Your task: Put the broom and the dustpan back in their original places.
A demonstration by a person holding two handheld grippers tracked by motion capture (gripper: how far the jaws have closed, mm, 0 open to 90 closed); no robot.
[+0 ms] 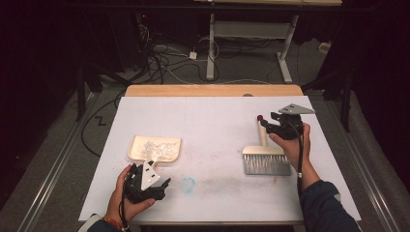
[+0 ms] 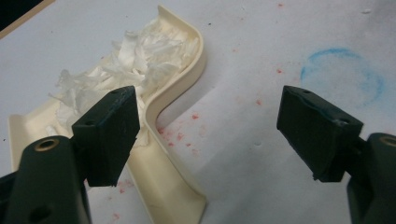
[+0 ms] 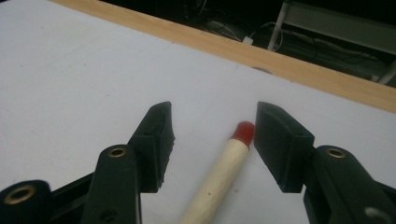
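Note:
A cream dustpan holding white shredded bits lies on the left of the white table top. My left gripper sits just in front of it, open wide, and the pan's handle runs under its left jaw. On the right lies a brush with silvery bristles, a pale wooden handle and a red tip. My right gripper is open around the handle's far end. The red tip lies close to its right jaw, with a gap on the left.
A smudged blue ring and red specks mark the sheet between the two hands. The table's wooden far edge borders a dark floor with cables and desk legs.

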